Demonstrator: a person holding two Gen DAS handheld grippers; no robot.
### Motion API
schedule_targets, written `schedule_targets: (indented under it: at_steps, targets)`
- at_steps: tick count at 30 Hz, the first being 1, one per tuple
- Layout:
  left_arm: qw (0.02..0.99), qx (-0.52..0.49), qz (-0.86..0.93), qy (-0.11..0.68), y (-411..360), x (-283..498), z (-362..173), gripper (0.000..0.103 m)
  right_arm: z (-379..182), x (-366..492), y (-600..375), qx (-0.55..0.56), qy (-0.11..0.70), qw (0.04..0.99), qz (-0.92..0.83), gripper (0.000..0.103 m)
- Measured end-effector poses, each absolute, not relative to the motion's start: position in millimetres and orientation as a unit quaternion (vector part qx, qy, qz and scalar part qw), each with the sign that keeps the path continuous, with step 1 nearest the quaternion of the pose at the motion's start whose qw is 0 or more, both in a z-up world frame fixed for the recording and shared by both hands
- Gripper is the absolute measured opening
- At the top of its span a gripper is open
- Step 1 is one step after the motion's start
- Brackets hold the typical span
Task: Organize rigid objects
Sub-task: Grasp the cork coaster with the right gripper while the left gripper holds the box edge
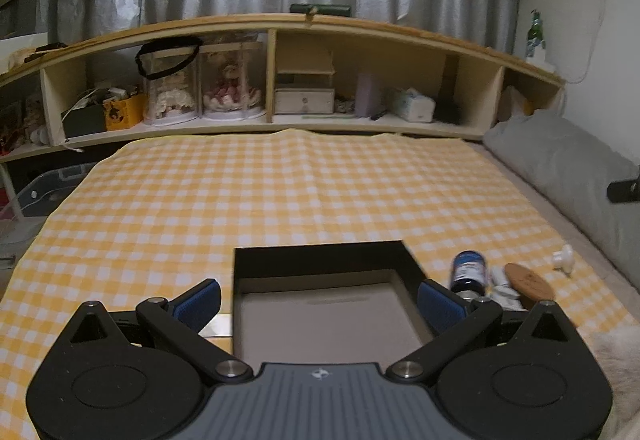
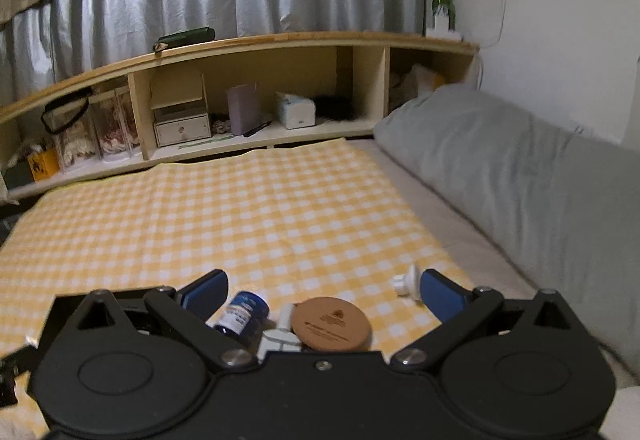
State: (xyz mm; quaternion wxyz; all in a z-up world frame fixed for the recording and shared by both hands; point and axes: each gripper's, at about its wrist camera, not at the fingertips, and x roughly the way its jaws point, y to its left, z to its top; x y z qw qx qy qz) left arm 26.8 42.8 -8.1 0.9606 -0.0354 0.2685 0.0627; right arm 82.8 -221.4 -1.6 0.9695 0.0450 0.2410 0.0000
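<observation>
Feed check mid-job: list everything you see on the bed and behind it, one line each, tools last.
Open black box with pale floor: 1, on the checked cloth, in front of left tool.
Dark blue labelled bottle: 1, lying right of the box.
Round brown wooden lid: 1, beside the bottle.
White plastic pieces: number unclear, between bottle and lid.
Small white knob-shaped part: 1, right of the lid, apart.
Yellow-and-white checked cloth: 1, spread over the bed.
Grey pillow: 1, right edge.
Wooden shelf unit: 1, behind the bed, cluttered.
Green glass bottle: 1, shelf top, right end.
Left tool: open, empty.
Right tool: open, empty.
</observation>
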Motion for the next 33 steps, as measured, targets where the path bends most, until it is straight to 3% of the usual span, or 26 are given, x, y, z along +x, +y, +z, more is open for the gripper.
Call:
schedule_targets:
  at_steps: [7,21,25,29,33]
  targets:
    - [0.947,-0.07,0.057,0.309,65.6,42.2,-21.2,0.103,-11.6,140.8,-241.0,0.069,0.278,0.958,-0.015,0.103]
    - [0.906,-0.114,0.079,0.4,105.5,69.0,-47.6,0.102,-74.6,243.0,-253.3,0.081,0.426,0.901,-0.024,0.103]
    - [0.894,-0.135,0.067,0.422,114.3,79.4,-54.7,0.082,-92.3,260.3,-258.7,0.085,0.457,0.885,-0.013,0.102]
    - [0.884,-0.116,0.064,0.448,114.9,88.6,-63.2,0.062,-104.4,271.9,-266.1,0.114,0.486,0.867,-0.004,0.089]
    - [0.871,-0.105,0.053,0.477,118.7,94.0,-70.3,0.049,-117.3,278.3,-267.2,0.131,0.508,0.851,0.009,0.08]
